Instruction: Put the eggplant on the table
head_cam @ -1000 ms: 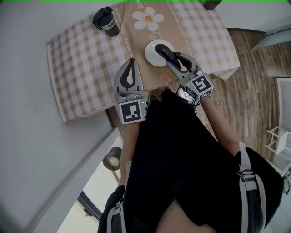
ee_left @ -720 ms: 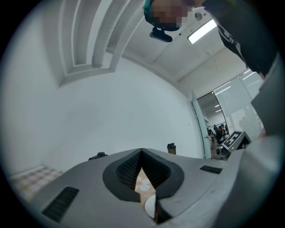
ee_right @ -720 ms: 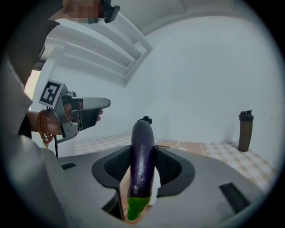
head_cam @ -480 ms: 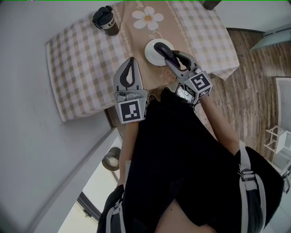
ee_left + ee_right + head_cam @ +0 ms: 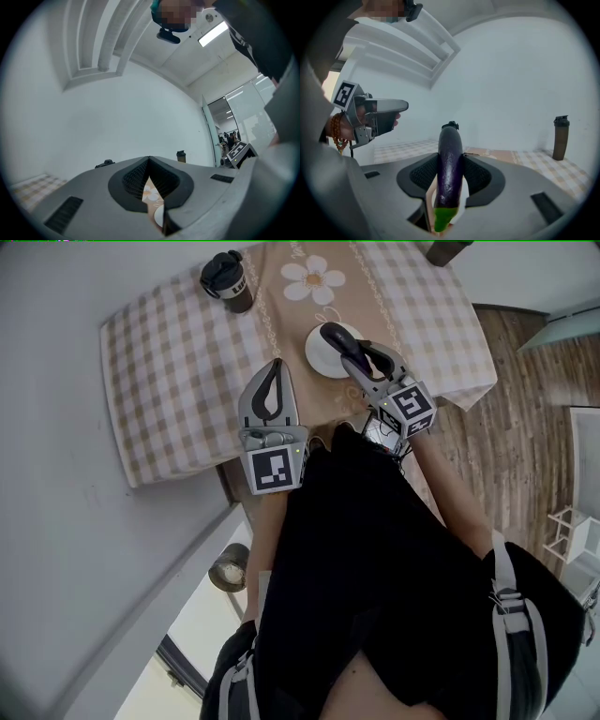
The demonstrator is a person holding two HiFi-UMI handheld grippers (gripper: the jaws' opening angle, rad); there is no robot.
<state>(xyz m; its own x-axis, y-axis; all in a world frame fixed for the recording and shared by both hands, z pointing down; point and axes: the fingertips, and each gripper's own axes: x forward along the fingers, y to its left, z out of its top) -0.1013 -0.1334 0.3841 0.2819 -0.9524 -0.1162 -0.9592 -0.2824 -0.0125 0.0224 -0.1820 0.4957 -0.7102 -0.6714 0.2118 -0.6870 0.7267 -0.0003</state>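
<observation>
Lengthwise in right hand-held gripper [image 5: 450, 158] — eggplant [image 5: 450, 180], green stem rearward, tip forward

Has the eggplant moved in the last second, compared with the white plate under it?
No. The eggplant, clamped in the right hand-held gripper, still hangs over the white plate as before; only the whole view shifted slightly.
</observation>
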